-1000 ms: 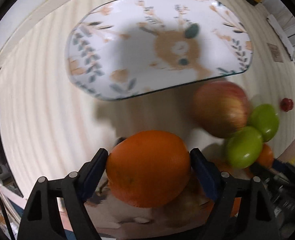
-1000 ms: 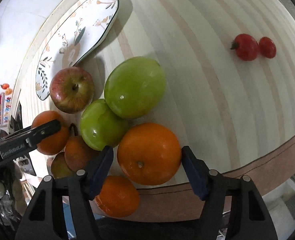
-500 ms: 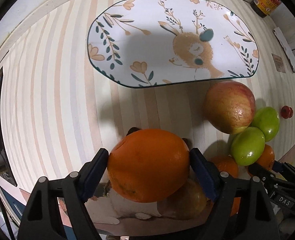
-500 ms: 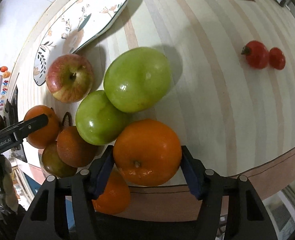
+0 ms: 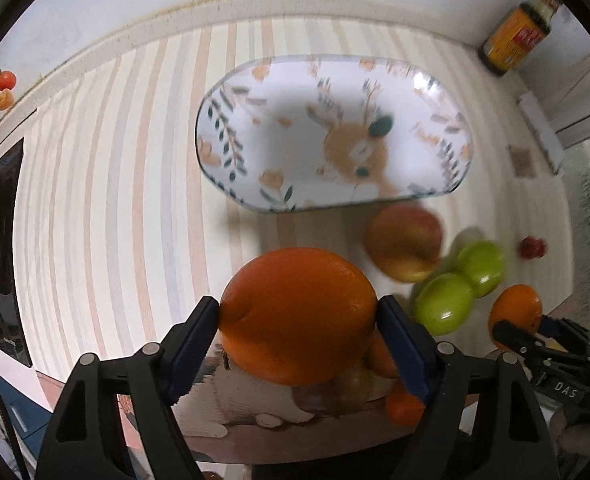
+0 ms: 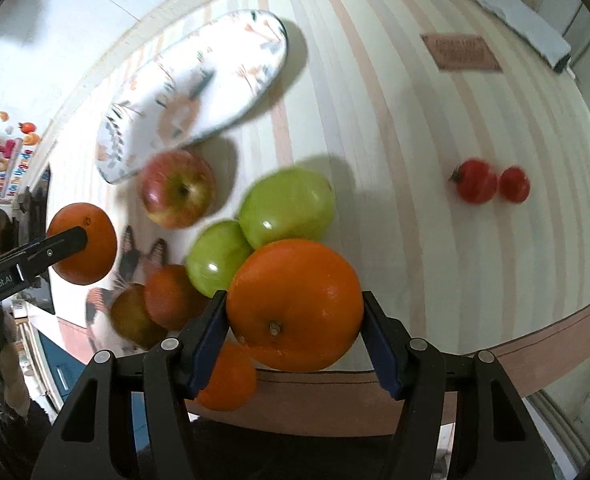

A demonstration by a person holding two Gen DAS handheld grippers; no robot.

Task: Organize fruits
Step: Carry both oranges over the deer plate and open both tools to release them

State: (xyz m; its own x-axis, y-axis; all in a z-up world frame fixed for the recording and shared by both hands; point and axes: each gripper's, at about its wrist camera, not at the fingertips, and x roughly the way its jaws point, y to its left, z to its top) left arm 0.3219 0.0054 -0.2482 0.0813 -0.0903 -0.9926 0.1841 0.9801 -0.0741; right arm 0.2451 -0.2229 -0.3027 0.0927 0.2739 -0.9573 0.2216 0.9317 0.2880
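My left gripper [image 5: 299, 328] is shut on an orange [image 5: 298, 314] and holds it above the table, short of the oval deer-patterned plate [image 5: 335, 136]. My right gripper [image 6: 295, 328] is shut on another orange [image 6: 295, 304], lifted over the fruit pile near the table's front edge. On the table lie a red apple [image 6: 177, 194], two green apples [image 6: 287, 208] [image 6: 217, 256], further oranges [image 6: 171, 296] [image 6: 227, 378] and a brownish fruit [image 6: 133, 316]. The left gripper's orange also shows in the right wrist view [image 6: 83, 242].
Two small red tomatoes [image 6: 477, 182] [image 6: 514, 184] lie to the right. A brown label [image 6: 461, 53] and a white packet [image 6: 511, 26] sit at the far right. A bottle with a yellow label [image 5: 515, 38] stands by the back wall. The table's front edge [image 6: 535, 344] is close.
Both grippers have risen with their oranges. The plate and the fruit pile look smaller and farther away in both views.
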